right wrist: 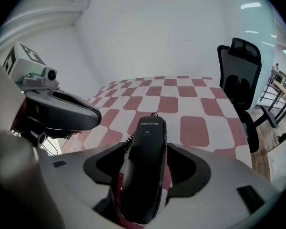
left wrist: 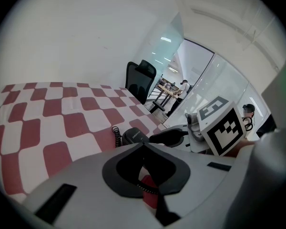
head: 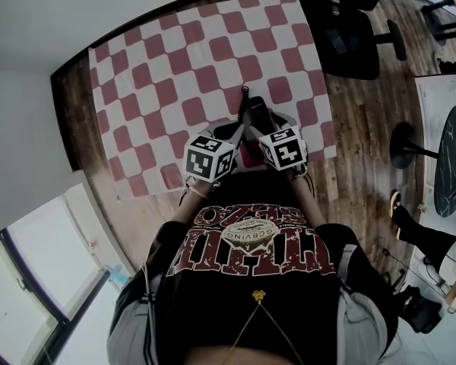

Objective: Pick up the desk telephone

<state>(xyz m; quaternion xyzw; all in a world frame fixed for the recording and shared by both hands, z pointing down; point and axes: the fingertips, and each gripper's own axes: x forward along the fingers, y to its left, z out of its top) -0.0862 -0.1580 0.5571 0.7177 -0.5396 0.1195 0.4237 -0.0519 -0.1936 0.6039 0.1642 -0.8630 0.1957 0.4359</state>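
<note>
The telephone's black handset (right wrist: 145, 175) lies on the red-and-white checked cloth (head: 175, 67) near the table's front edge, its coiled cord (left wrist: 116, 135) trailing from the far end. My right gripper (right wrist: 147, 149) is open, one jaw on each side of the handset, with a narrow gap showing at the right pad. In the head view the handset (head: 258, 116) sits just beyond both marker cubes. My left gripper (left wrist: 143, 147) is shut with nothing in it, close to the left of the right gripper (left wrist: 174, 136). No telephone base shows in any view.
A black office chair (head: 349, 36) stands past the table's right end on the wooden floor. A dark round table (head: 452, 158) is further right. The white wall runs along the table's far side. The cloth stretches away beyond the handset.
</note>
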